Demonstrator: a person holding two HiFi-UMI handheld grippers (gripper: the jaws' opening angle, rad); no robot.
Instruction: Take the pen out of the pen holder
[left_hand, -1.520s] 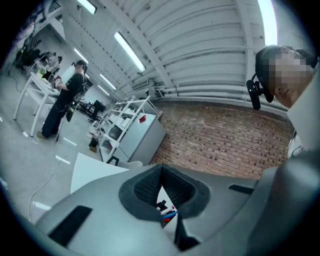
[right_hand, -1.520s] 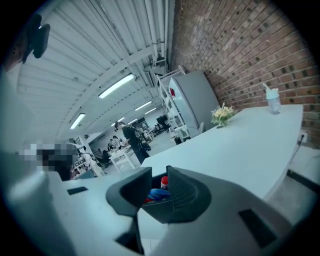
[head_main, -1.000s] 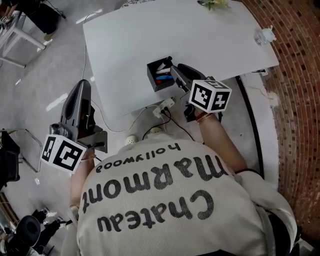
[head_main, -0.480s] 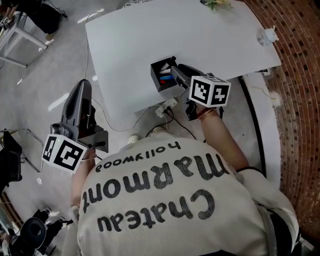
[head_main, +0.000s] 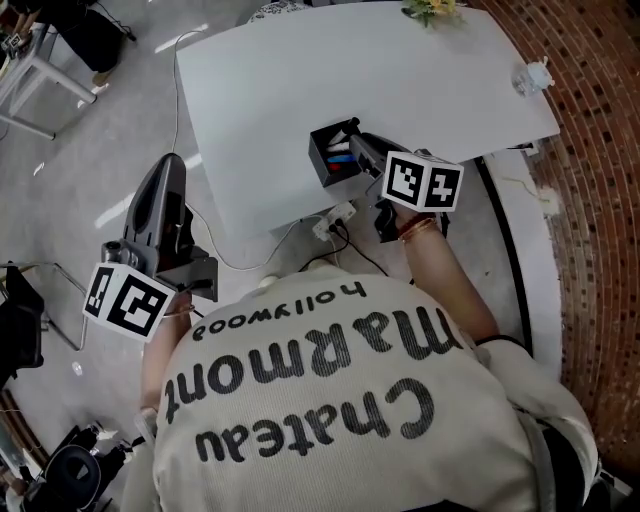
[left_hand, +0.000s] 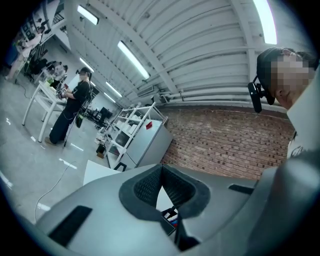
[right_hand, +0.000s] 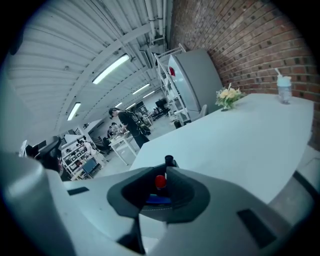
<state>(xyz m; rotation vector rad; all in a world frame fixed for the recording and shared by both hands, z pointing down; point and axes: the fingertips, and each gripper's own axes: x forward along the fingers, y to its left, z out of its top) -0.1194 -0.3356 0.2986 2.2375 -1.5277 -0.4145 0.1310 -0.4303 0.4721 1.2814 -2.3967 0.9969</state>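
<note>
1. At the left, we held the left gripper (left_hand: 161, 172) out over the grey floor (head_main: 90, 150), well apart from the table. Its jaws were pressed together at the tips with nothing between them.
2. The pen holder (head_main: 318, 160) was a black, open-topped rectangular box. It stood on the table near the front edge.
3. Inside it we saw a red-capped pen (right_hand: 159, 181) standing up and a blue pen (right_hand: 159, 200) lower down. A black pen (right_hand: 169, 161) poked up beyond them.
4. The right gripper (head_main: 357, 147) reached down into the holder. Its jaws had just been closing, and they pinched the red-capped pen, one pad on each side of the cap.
5. The table (head_main: 400, 80) was plain white. A small bunch of flowers (head_main: 430, 8) stood at its far edge and a clear bottle (head_main: 530, 73) near the right corner.
6. A white power strip (head_main: 335, 213) showed among cables just below the table's front edge in the head view.
7. A brick wall (head_main: 590, 200) ran along the right side. The right gripper view showed a long workshop with ceiling strip lights and a person (right_hand: 125, 122) standing at a bench.
</note>
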